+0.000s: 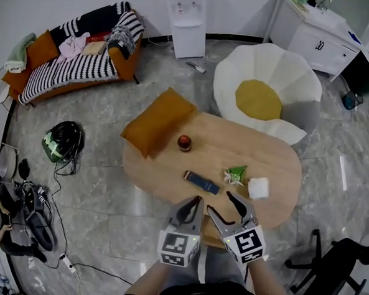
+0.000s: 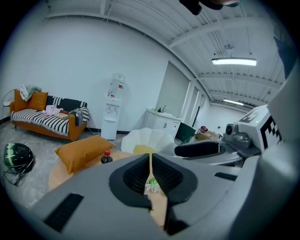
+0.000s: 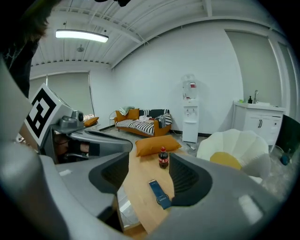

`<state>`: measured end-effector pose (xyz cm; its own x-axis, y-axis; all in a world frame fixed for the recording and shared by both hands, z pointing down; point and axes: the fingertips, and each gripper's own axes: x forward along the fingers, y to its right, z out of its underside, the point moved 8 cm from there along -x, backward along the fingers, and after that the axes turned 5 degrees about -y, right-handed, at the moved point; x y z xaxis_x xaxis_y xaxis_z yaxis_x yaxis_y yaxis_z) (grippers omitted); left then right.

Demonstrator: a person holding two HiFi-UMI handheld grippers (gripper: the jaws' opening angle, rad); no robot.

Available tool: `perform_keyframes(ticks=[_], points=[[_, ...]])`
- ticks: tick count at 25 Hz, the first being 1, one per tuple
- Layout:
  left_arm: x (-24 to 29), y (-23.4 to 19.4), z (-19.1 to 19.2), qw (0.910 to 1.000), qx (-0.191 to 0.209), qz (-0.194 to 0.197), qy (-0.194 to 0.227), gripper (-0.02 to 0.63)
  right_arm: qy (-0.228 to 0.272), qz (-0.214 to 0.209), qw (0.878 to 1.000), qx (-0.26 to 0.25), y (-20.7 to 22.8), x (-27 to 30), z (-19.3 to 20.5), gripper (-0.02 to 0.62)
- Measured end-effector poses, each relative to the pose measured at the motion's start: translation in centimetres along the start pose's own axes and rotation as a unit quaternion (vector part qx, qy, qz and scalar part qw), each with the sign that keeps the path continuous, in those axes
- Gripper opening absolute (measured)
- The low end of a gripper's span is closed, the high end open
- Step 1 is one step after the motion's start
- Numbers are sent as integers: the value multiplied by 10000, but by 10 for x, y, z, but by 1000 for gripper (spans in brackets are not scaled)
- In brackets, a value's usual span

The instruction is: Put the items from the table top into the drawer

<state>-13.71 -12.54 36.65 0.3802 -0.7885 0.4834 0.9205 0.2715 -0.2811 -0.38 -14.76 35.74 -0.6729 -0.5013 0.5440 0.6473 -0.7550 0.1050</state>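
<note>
An oval wooden table (image 1: pixel 265 152) carries a small cola bottle with a red cap (image 1: pixel 184 142), a flat blue item (image 1: pixel 201 182), a crumpled green item (image 1: pixel 236 174) and a white square item (image 1: pixel 259 187). My left gripper (image 1: pixel 192 205) hovers at the table's near edge with its jaws together and nothing in them. Beside it my right gripper (image 1: pixel 223 205) stands open and empty. In the right gripper view the right gripper (image 3: pixel 150 180) frames the blue item (image 3: pixel 159 193) and the bottle (image 3: pixel 163 158), both lying farther off. The left gripper (image 2: pixel 150 176) shows only a thin slit, with the green item (image 2: pixel 151 185) beyond.
An orange cushion (image 1: pixel 158 121) overlaps the table's far left end. A white flower-shaped chair (image 1: pixel 266 92) stands behind the table, a striped sofa (image 1: pixel 78 50) and a water dispenser (image 1: pixel 186 19) farther back. A helmet (image 1: pixel 61 141) lies on the floor left; a black chair base (image 1: pixel 308 257) sits right.
</note>
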Motion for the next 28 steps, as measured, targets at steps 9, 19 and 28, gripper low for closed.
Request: perform_keyframes(ticks=[9,19,28], points=[[35,-26,29,9995,-168,-222,-157,23,-224,-216,9995,-4,22,47,29,259],[78,-41,68,9985,-386,-341,-168,23,-566,-503,9968,-245,38,96,73,259],[115,-57,110,9984,-328,-321,-336,23,-737,-600,9943,-487,54,137,111,258]])
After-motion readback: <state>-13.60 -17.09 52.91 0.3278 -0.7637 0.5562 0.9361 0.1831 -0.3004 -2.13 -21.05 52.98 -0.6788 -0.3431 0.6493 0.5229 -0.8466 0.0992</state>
